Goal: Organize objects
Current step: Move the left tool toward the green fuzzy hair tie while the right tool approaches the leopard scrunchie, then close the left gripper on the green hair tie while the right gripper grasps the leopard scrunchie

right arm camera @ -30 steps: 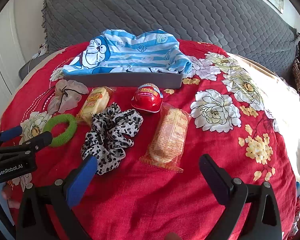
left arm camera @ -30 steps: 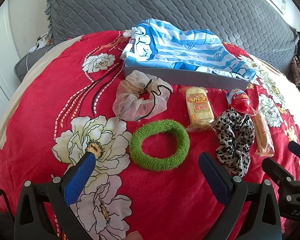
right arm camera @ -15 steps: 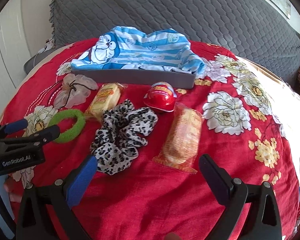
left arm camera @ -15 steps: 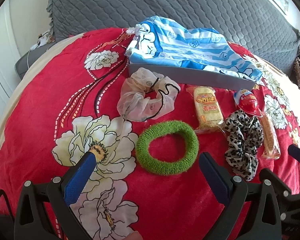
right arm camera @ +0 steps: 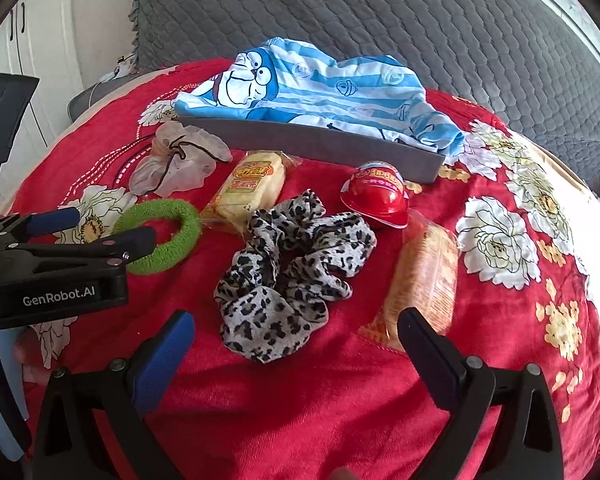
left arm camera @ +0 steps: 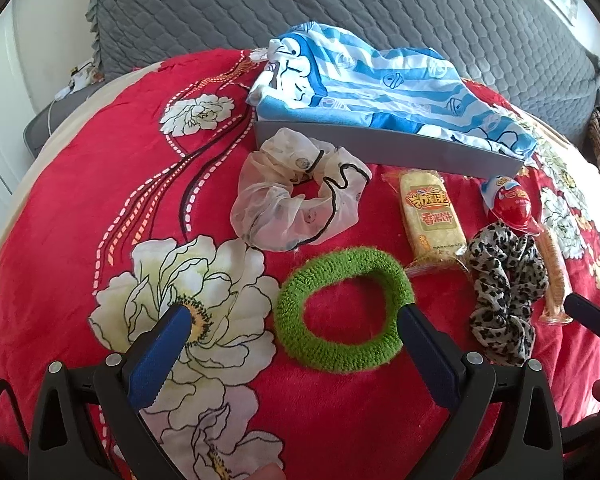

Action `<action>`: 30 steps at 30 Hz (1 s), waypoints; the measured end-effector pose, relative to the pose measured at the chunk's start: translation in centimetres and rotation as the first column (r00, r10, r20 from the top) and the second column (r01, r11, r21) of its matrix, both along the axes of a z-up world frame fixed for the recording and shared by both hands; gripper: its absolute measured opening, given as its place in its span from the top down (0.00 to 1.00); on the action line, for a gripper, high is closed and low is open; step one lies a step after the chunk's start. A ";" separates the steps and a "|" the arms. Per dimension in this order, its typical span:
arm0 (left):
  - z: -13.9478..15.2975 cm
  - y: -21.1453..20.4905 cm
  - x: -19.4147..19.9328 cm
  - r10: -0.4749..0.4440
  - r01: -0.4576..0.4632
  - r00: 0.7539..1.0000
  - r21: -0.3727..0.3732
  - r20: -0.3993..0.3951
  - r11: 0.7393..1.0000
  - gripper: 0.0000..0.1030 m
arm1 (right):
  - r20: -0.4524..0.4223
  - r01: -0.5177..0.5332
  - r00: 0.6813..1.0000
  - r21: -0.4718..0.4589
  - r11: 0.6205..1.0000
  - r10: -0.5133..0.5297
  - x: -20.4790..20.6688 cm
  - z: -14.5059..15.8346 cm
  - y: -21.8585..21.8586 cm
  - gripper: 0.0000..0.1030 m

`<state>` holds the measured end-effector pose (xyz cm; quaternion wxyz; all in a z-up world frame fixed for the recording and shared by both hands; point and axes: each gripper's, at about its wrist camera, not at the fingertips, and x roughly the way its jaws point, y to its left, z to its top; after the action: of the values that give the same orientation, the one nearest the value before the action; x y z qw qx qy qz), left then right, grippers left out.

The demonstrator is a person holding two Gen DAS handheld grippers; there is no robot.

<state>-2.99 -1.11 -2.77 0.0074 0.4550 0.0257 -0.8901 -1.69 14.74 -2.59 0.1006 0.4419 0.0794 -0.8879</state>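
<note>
Red floral bedspread [left arm camera: 112, 200] carries everything: green hair tie [left arm camera: 342, 310] lies flat, low centre of left view, w/ left gripper [left arm camera: 292, 320] fingers spread wide either side & nearest, right gripper [right arm camera: 296, 322] fingers also apart nr leopard scrunchie [right arm camera: 288, 268].

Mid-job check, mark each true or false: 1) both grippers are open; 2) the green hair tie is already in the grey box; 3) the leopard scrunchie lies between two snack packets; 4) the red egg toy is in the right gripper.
1) Both grippers open: true; left gripper and right gripper hold nothing.
2) False: the green hair tie lies on the red bedspread, outside the grey box.
3) True: the leopard scrunchie lies between the yellow snack packet and the orange snack packet.
4) False: the red egg toy rests on the bedspread.
</note>
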 end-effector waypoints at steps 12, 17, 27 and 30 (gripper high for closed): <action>-1.1 0.2 -1.6 0.001 -0.001 1.000 0.008 0.017 1.000 0.01 | -0.002 -0.013 1.000 -0.012 1.000 0.013 -1.3 -0.5 -0.3 0.01; -1.4 0.1 -2.1 0.004 -0.004 1.000 0.015 0.023 1.000 0.01 | 0.012 -0.013 1.000 -0.023 1.000 0.014 -1.9 -0.9 -0.2 0.06; -2.2 0.3 -2.7 -0.002 0.000 0.999 0.038 0.037 0.999 0.01 | 0.031 -0.014 0.999 -0.035 0.999 0.015 -2.6 -1.5 -0.1 0.15; -2.3 0.2 -2.8 -0.001 -0.001 0.999 0.047 0.038 0.999 0.01 | 0.034 -0.018 0.999 -0.036 0.999 0.019 -2.8 -1.6 -0.2 0.19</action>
<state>-5.79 -0.89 -5.03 -0.0026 0.4717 0.0464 -0.8806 -4.48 14.56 -4.23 0.1180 0.4543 0.0656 -0.8805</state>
